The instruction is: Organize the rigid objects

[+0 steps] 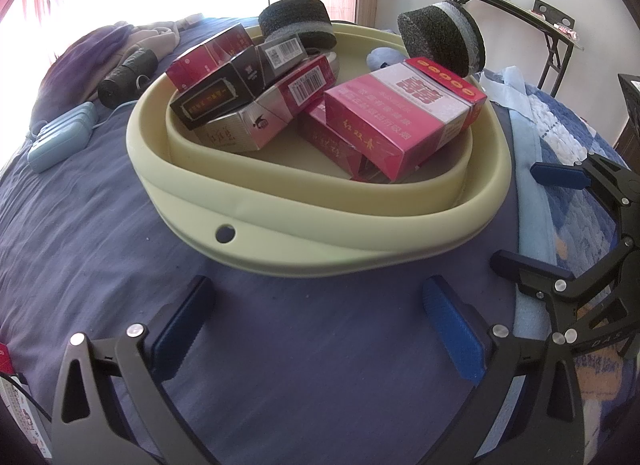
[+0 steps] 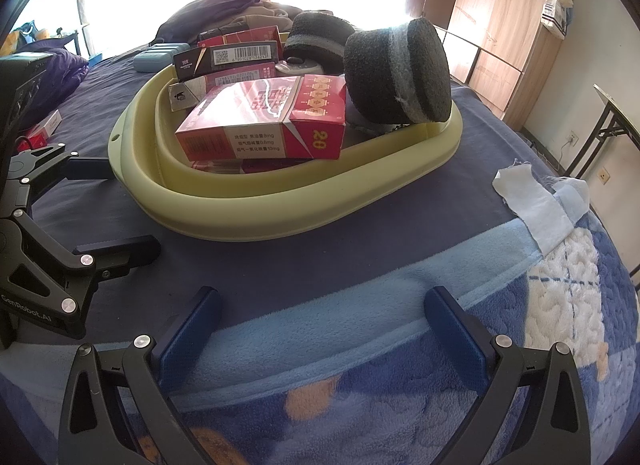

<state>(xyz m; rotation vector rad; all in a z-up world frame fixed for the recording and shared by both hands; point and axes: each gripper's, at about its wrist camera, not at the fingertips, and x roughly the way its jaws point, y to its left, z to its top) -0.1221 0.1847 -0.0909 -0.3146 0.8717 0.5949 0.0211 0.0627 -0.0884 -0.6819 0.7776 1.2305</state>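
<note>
A pale green basin (image 1: 280, 225) (image 2: 280, 209) rests on a dark blue bed sheet. Inside it lie several red, black and silver cigarette cartons; the pink-red carton (image 1: 404, 121) (image 2: 264, 125) lies on top at the near side. Two black foam discs (image 1: 440, 41) (image 2: 396, 73) lean on the far rim. My left gripper (image 1: 320, 305) hovers open just before the basin's near rim, holding nothing. My right gripper (image 2: 320, 317) is open over the blue blanket edge, short of the basin, and shows at the right of the left wrist view (image 1: 532, 221).
A light blue case (image 1: 60, 137) and a black roll (image 1: 128, 77) lie left of the basin beside piled clothes. A fleece blanket (image 2: 440, 365) covers the bed's right side. A folding table (image 1: 520, 13) stands by the wall. A small red box (image 2: 44, 129) lies at the left.
</note>
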